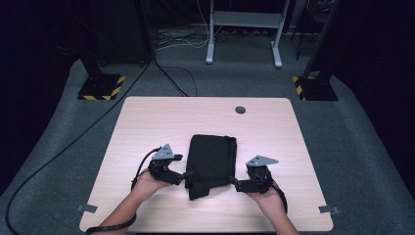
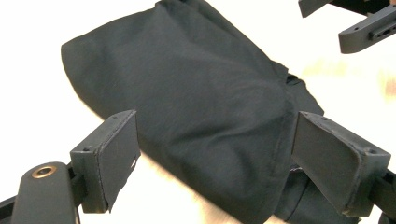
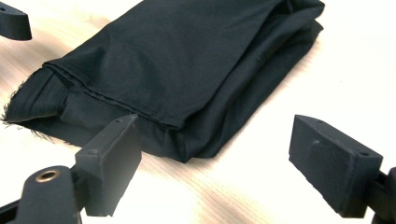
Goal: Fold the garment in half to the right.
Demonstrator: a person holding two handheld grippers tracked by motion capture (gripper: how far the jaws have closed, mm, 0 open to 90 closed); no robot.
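A folded black cloth lies on the middle of the light wooden table, its frayed end toward the person. My left gripper sits at the cloth's near left edge, open. In the left gripper view the cloth bulges between the wide jaws of my left gripper, and the pads stand apart from it. My right gripper is at the near right corner, open. In the right gripper view my right gripper frames the corner of the cloth over bare wood, touching nothing.
A round dark grommet sits near the table's far edge. Small grey tabs mark the near corners. Beyond the table, stand bases with yellow-black stripes rest on grey carpet, and a cable runs across the floor at left.
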